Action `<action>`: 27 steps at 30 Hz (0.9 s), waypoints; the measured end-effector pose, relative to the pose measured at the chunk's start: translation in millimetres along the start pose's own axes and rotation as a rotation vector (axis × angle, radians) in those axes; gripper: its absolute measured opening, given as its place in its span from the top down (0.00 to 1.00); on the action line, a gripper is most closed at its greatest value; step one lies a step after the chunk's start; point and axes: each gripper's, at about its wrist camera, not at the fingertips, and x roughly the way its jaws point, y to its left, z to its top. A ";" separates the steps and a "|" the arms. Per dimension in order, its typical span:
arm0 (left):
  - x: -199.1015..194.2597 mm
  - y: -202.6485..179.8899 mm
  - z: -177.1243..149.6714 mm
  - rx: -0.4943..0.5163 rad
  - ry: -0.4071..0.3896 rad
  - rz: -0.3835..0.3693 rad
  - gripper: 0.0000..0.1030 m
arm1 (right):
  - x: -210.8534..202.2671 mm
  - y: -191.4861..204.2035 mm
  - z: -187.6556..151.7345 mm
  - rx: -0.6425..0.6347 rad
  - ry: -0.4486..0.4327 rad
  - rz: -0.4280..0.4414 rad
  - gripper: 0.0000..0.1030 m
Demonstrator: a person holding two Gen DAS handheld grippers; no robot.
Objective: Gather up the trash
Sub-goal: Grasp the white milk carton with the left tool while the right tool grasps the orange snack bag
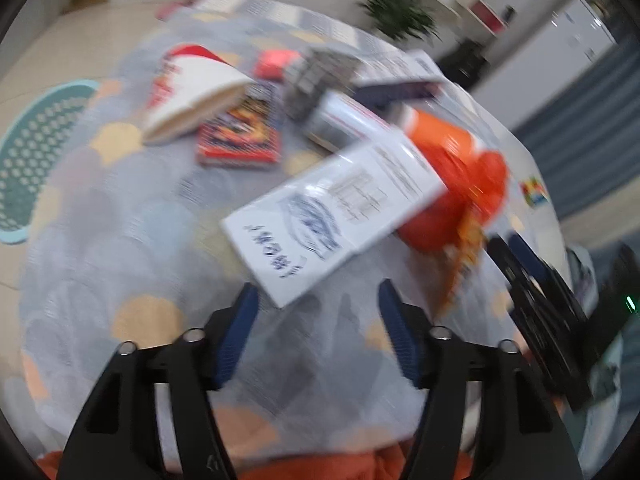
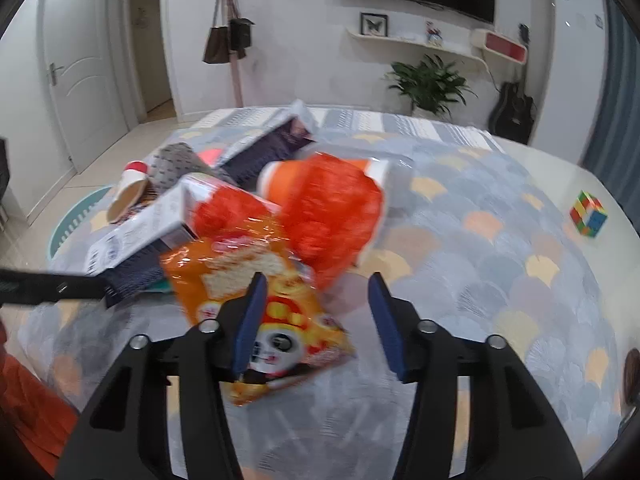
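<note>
A pile of trash lies on the cloth-covered table [image 1: 120, 240]. In the left wrist view it holds a white printed box [image 1: 332, 216], a crumpled red-orange bag [image 1: 460, 184], a tipped paper cup [image 1: 192, 96], a red and blue packet [image 1: 240, 132] and a silvery roll [image 1: 340, 120]. My left gripper [image 1: 318, 292] is open just short of the white box's near corner, with nothing between its fingers. In the right wrist view an orange snack packet with a panda [image 2: 272, 292] lies under my open right gripper [image 2: 317, 280]. It passes beneath the left finger, and the right finger stands clear of it. Behind it are the red-orange bag [image 2: 332, 208] and the white box [image 2: 140, 224].
A teal perforated basket [image 1: 36, 152] stands on the floor off the table's left side. A colour cube [image 2: 588, 214] sits alone on the table at the right. A potted plant [image 2: 430, 84], a guitar and a white cabinet line the far wall. Orange clothing shows at the near edge.
</note>
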 end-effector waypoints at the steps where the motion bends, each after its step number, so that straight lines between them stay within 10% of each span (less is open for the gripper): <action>1: -1.2 -3.8 -1.4 0.019 0.019 -0.015 0.35 | -0.8 -5.3 -0.7 0.010 0.000 0.003 0.56; 16: -15.1 -30.6 11.9 0.300 -0.065 0.143 0.16 | -3.8 -12.6 1.4 -0.018 -0.022 0.116 0.50; 27: 45.0 -43.8 29.3 0.496 -0.013 0.300 0.26 | -5.7 16.9 -6.5 -0.120 0.002 0.203 0.27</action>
